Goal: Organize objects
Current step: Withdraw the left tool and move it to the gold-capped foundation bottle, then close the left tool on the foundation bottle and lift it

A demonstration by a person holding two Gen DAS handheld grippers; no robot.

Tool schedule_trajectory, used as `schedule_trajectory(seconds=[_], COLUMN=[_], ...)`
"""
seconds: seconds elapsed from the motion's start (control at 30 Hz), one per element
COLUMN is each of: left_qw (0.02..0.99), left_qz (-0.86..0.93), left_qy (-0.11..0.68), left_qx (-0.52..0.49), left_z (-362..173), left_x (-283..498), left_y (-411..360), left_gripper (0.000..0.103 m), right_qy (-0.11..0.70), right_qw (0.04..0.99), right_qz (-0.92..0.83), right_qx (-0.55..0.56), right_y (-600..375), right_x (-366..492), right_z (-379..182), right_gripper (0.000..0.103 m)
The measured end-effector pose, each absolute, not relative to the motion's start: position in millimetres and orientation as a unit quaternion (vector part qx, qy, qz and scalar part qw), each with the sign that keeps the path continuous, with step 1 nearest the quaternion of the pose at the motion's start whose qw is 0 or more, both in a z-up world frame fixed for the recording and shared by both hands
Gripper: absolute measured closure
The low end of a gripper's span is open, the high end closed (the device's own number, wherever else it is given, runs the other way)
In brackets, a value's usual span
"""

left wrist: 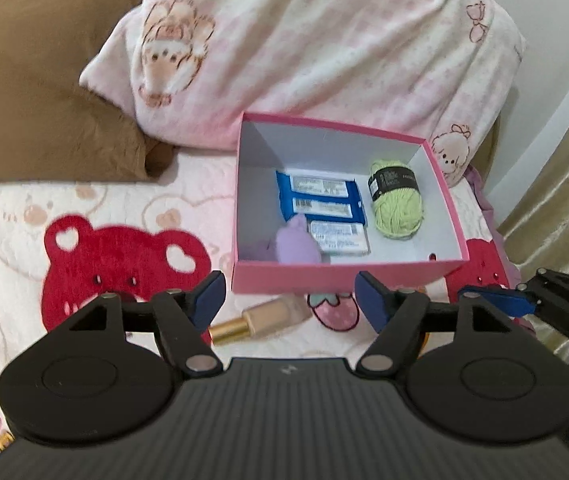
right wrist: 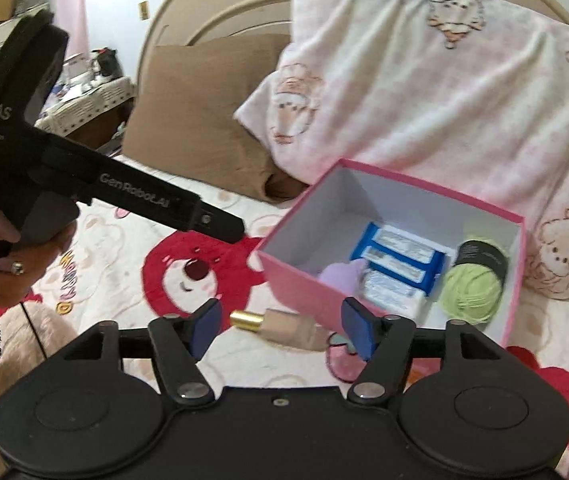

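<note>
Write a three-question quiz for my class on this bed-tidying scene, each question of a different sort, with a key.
1. True or false: the foundation bottle lies inside the pink box.
2. Which item in the box sits nearest its right wall? A) green yarn B) purple plush C) blue wipes packs
3. Fill in: the fingers of the right hand-held gripper and the left hand-held gripper are ____.

Key: 1 false, it lies on the bedspread in front of the box; 2 A; 3 open.
</note>
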State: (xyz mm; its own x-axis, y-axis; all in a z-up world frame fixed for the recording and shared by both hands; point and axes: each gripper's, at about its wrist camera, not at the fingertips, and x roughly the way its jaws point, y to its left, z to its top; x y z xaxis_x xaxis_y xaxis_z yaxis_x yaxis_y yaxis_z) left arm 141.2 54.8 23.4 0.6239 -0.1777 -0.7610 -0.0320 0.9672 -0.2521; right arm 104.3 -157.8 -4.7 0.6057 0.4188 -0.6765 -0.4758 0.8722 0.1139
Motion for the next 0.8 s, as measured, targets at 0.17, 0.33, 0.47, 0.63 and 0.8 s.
schedule_trajectory(seconds=[0.17, 0.33, 0.47, 0.63, 0.8], left_qw=[0.883, 0.873, 0.863, 0.854, 0.844], left_qz=[-0.037, -0.03, -0.015, 0.008, 0.014], left_qy=[0.446, 0.466, 0.482, 0.495, 0.501], left_qx=[-0.145, -0.143, -0.151, -0.16, -0.19], left_z=[-8, -44, -70, -93, -113], left_x=[140, 150, 158, 168, 180], left_y=[65, 68, 73, 82, 85], left_gripper=[0.032, 0.032, 0.032, 0.032, 0.032], right_qy=[0.386, 0.406, 0.405, 0.403, 0.4], right_qw=[0.88, 0.87, 0.871, 0.872, 0.88], right_qz=[0.272, 0.272, 0.267, 0.265, 0.24], right_qx=[-0.044, -0.07, -0.074, -0.079, -0.085], right_y=[-138, -119, -111, -103, -100], right_x=[109, 120, 138, 155, 167], right_z=[-35, -68, -96, -129, -156], right_gripper=[0.027, 0.026, 0.026, 0.026, 0.026])
